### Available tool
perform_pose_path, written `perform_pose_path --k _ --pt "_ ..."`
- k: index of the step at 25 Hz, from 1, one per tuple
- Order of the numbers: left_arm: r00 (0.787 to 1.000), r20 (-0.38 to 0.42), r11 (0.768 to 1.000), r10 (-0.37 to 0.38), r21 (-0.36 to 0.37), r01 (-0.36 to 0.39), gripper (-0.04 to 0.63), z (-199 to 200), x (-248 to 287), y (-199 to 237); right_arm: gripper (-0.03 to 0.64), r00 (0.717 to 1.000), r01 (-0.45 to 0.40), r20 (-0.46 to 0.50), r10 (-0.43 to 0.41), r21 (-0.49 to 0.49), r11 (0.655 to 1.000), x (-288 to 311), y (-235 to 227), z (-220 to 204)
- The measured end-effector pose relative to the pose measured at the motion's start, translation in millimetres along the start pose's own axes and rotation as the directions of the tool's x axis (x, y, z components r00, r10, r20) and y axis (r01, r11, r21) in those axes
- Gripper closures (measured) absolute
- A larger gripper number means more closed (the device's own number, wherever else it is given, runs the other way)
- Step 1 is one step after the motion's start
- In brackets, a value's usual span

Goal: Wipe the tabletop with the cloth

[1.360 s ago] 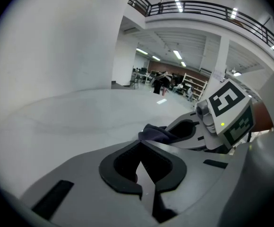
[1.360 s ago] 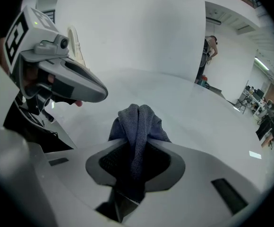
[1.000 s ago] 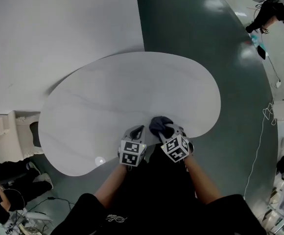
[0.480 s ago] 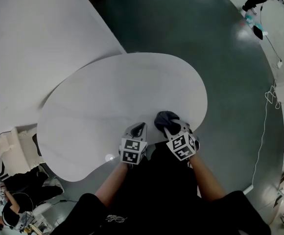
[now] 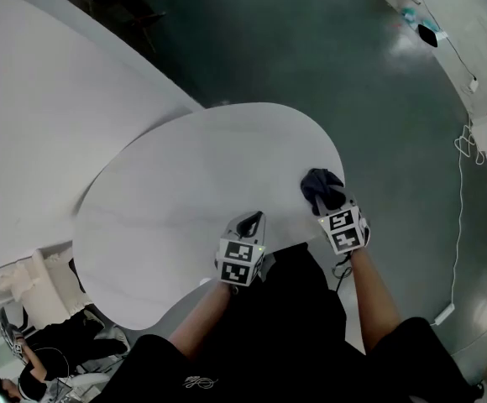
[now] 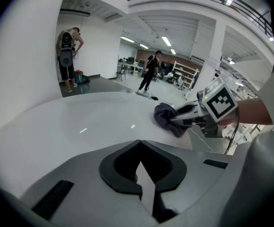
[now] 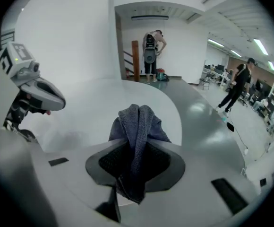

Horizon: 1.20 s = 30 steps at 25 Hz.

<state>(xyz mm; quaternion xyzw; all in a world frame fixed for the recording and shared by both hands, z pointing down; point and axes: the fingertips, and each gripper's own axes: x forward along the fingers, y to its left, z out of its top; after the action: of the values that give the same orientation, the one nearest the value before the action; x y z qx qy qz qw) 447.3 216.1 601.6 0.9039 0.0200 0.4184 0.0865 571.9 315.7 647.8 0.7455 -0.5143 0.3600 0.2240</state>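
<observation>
Grey-blue cloth (image 7: 137, 122), bunched into a wad and pinched through its middle by your right gripper (image 5: 331, 203). The jaws are clamped on it, with a tail of fabric hanging back between the pads. The wad sits at the right lobe of the tabletop (image 5: 185, 183), close to the near edge. Seen from the left gripper view, it appears to press on the surface rather than hang above it.

Your left gripper (image 5: 251, 222) has its jaws closed together with nothing between them. Its tip is over the near edge of the tabletop, well to the left of the cloth, and it takes no part in the wiping.

The tabletop is pale, smooth and bean-shaped, bare apart from the cloth. No streak, wet track or dirt shows (so nothing marks wiped from unwiped).

Progress, as a judgement: the wipe is under way, with the cloth working the near-right margin. The broad middle, the far edge and the whole left lobe lie well apart from the cloth, so count them as left to do.

Around the table is dark green floor (image 5: 311, 49), with a white wall at the left. People stand well off in the background.
</observation>
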Motion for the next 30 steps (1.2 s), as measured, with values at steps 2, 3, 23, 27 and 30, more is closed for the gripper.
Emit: perform_pose_path --k 2,3,23,27,30 --pt "1.000 0.005 1.000 -0.004 0.003 0.004 0.592 7 3 -3 0.527 0.999 0.044 -0.006 -0.044 0.049 0.998 2 -27 5" --pt "1.000 0.006 1.000 -0.005 0.003 0.005 0.592 9 5 -4 0.526 0.998 0.062 -0.015 -0.061 0.063 0.996 4 -38 8" --pt "0.980 0.067 0.960 0.188 -0.225 -0.169 0.592 -22 -30 67 0.526 0.995 -0.006 -0.096 0.004 -0.016 1.000 61 13 73" --pt "0.972 0.078 0.943 0.220 -0.273 -0.191 0.592 -43 -52 84 0.526 0.995 -0.013 -0.100 0.016 0.029 0.999 74 37 85" --pt "0.968 0.083 0.929 0.236 -0.311 -0.200 0.592 -58 -65 99 0.526 0.993 -0.034 -0.109 0.039 0.042 0.999 88 60 102"
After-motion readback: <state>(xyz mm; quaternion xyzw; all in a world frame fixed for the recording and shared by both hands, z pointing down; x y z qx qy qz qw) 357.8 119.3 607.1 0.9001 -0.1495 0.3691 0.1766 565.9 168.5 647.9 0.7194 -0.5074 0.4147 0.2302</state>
